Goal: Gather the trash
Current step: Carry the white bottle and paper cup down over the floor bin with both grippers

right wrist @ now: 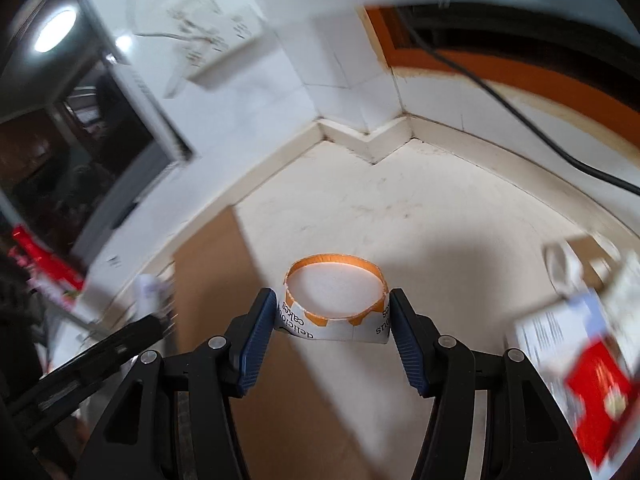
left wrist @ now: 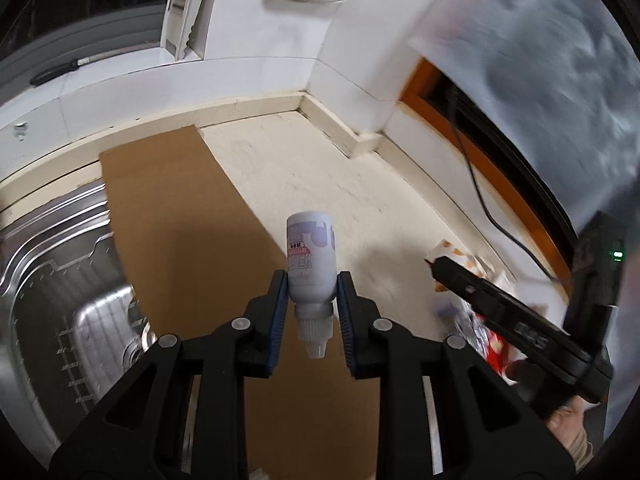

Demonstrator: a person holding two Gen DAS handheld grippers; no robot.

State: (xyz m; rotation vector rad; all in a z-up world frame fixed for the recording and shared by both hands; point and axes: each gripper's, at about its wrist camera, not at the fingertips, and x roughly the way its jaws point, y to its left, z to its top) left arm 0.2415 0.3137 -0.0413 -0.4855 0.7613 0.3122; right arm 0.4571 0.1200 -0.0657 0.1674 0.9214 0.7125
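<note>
Blue-padded jaws of the left gripper [left wrist: 312, 300] are closed on a small white plastic bottle with a purple-and-pink label [left wrist: 311, 268], pinched across its lower body with the ribbed nozzle cap pointing back toward the camera. It looks light and rigid but smooth, so I judge it could slip or twist if squeezed near the tapering neck; the wider labelled barrel is the safer place to hold.

Jaws of the right gripper [right wrist: 332, 320] are closed on a white paper cake-collar ring with an orange inner face and printed lettering [right wrist: 334, 300], held at 3 and 9 o'clock across its wall. It seems nearly weightless and flimsy, likely to crumple under a hard squeeze.

Both items hang above the cream counter [left wrist: 320, 176], over the brown cardboard sheet [left wrist: 168, 208]. At 8 o'clock in the left view lies the steel sink [left wrist: 60, 280]; at 4 o'clock, more crumpled red-and-white wrappers [left wrist: 492, 344].
</note>
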